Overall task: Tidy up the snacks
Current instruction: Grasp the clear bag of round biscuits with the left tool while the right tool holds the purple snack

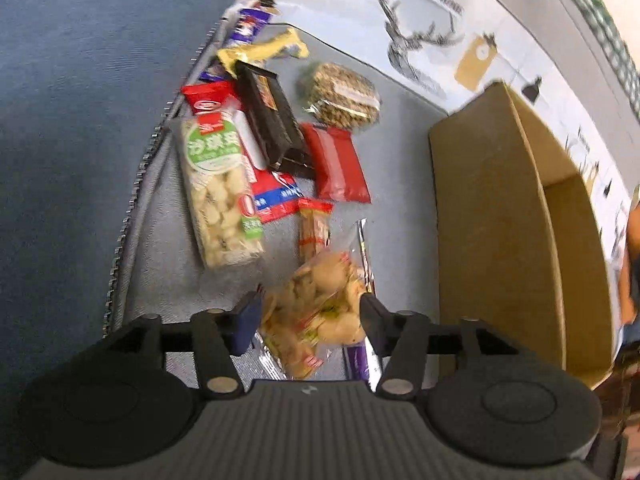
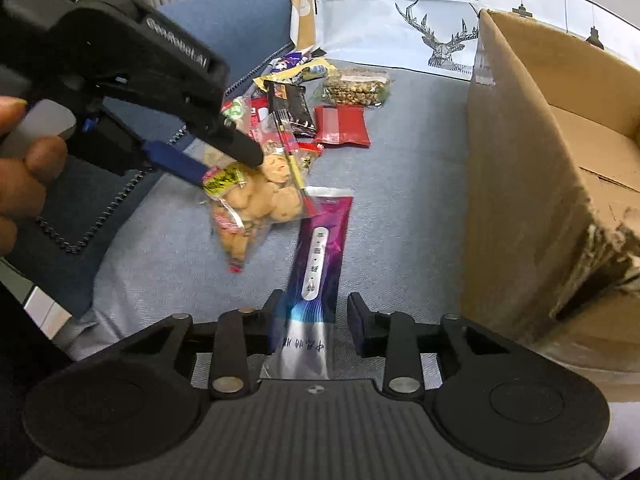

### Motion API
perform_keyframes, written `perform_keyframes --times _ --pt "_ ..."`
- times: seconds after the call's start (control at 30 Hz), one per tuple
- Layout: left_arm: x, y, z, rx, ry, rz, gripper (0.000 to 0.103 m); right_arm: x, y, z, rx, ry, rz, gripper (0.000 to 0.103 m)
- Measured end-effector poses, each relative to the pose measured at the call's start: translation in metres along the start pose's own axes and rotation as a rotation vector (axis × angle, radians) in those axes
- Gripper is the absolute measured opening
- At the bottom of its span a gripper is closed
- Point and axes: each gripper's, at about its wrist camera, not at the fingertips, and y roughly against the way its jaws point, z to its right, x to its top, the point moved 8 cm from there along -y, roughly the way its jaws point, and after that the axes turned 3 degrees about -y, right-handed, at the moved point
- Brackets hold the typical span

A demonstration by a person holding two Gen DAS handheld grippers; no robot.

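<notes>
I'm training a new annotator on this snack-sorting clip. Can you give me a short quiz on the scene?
1. True or false: the purple packet lies between the right gripper's jaws.
2. What sits between the left gripper's jaws? A) clear biscuit bag B) red packet C) black packet
3. Name the container standing right of the purple packet.
Key: 1 true; 2 A; 3 the cardboard box.

Blue carpet floor (image 1: 80,80), grey fabric mat (image 2: 400,200), white deer-print sheet (image 2: 380,20) behind
</notes>
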Motion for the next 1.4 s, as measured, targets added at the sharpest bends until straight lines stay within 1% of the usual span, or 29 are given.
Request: perform_keyframes --times 0.03,0.13,0.2,0.23,0.37,0.4,0.43,0.53,0.73,0.9,0.97,1.0,1.03,1.13,1.4 --pt "-0.001 -0.002 0.002 0.013 -0.018 -0.007 0.072 0.0 -0.002 0.001 0.002 -0.004 0.0 0.037" --pt "-0.005 -0.008 0.009 0.032 -0.067 -0.027 0.075 -0.001 -0.008 0.004 0.002 -0.016 -0.005 0.038" --pt "-0.007 -0.013 0.013 0.045 -0.093 -0.042 0.079 0.0 -0.008 0.001 0.0 0.008 0.003 0.039" --pt "-0.009 -0.016 0.014 0.052 -0.103 -0.051 0.08 -0.001 -0.008 -0.001 -0.002 0.024 0.005 0.039" --pt "-0.01 -0.024 0.015 0.073 -0.113 -0.07 0.08 -0.002 -0.008 -0.004 -0.007 0.052 0.012 0.039" --pt "-0.01 -0.026 0.015 0.077 -0.108 -0.077 0.08 -0.003 -0.008 -0.005 -0.007 0.055 0.013 0.037" --pt "-0.011 -0.028 0.014 0.08 -0.105 -0.081 0.08 -0.003 -0.007 -0.004 -0.009 0.056 0.016 0.034" --pt "-0.01 -0.029 0.014 0.089 -0.102 -0.084 0.08 -0.003 -0.007 -0.004 -0.005 0.055 0.02 0.03" --pt "-0.009 -0.03 0.013 0.094 -0.091 -0.085 0.078 -0.004 -0.005 -0.004 -0.005 0.063 0.028 0.024" --pt "-0.008 -0.029 0.015 0.092 -0.096 -0.074 0.073 -0.002 -0.004 -0.006 -0.008 0.053 0.03 0.02" --pt "-0.007 -0.027 0.017 0.085 -0.102 -0.059 0.068 -0.001 -0.003 -0.006 -0.014 0.052 0.037 0.019" --pt "-0.005 -0.025 0.018 0.08 -0.101 -0.046 0.058 0.0 -0.002 -0.005 -0.014 0.05 0.038 0.018" --pt "-0.003 -0.022 0.018 0.066 -0.095 -0.031 0.056 -0.001 -0.001 -0.005 -0.015 0.049 0.041 0.017" --pt "0.002 -0.015 0.019 0.049 -0.084 0.015 0.053 0.001 0.003 -0.004 -0.03 0.045 0.06 0.016" --pt "0.019 0.013 0.016 0.012 -0.025 0.152 0.053 0.008 0.023 -0.007 -0.05 0.08 0.147 0.015"
